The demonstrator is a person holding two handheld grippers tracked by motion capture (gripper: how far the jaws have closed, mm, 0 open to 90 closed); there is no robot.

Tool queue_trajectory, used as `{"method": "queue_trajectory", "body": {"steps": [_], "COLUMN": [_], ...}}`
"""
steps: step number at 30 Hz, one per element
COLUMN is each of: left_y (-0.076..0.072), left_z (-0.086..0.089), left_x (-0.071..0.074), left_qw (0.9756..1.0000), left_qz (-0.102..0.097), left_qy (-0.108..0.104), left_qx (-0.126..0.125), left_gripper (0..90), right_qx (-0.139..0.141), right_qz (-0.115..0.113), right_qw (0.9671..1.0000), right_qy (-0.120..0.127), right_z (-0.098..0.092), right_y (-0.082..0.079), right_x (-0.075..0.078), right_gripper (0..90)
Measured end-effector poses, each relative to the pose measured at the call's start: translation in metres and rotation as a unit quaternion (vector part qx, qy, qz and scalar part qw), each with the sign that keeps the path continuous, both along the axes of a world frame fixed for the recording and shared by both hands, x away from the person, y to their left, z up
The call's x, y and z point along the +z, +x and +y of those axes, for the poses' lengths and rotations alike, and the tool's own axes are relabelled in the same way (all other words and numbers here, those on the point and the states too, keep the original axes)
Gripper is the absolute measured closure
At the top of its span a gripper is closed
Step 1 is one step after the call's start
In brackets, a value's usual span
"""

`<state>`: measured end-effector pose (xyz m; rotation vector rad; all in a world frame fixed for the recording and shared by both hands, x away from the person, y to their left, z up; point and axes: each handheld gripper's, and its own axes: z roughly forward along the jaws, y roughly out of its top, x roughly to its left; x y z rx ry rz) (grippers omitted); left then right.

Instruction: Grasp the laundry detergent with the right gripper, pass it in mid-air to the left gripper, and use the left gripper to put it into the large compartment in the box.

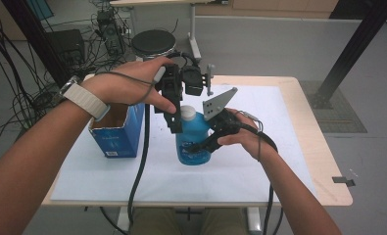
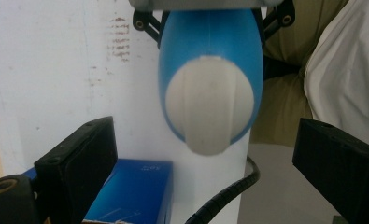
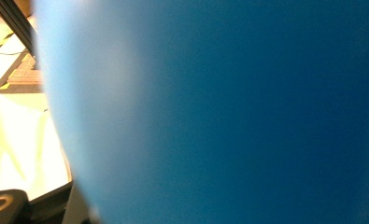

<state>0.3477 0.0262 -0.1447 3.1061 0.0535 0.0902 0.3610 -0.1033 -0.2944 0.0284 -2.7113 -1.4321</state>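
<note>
Blue bottle in closed right claw; left claw agape above

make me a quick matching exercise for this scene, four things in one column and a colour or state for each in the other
1 bottle
2 cap
3 box
4 left gripper

a open at the top, on the table
b white, on the bottle's top
c blue, clamped by the right gripper
d jaws apart, either side of the cap, not touching it

Pairs: 1-c, 2-b, 3-a, 4-d
</note>
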Motion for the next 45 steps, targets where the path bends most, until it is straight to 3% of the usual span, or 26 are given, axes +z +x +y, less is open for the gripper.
{"method": "queue_trajectory", "body": {"steps": [15, 45], "left_y": [0.0028, 0.0067], "left_z": [-0.0100, -0.0088], "left_x": [-0.0075, -0.0100], "left_qw": [1.0000, 0.9999], "left_qz": [0.007, 0.007], "left_qy": [-0.002, -0.008], "left_qx": [0.002, 0.007], "left_gripper": [6.0, 7.7], "right_qx": [0.007, 0.006], "right_qz": [0.004, 0.011], "right_qw": [1.0000, 0.9999], "right_qy": [-0.001, 0.001], "right_z": [0.0044, 0.0021], "right_y": [-0.0012, -0.0005], "right_x": [-0.0034, -0.0058], "right_gripper": [43.2, 43.2]}}
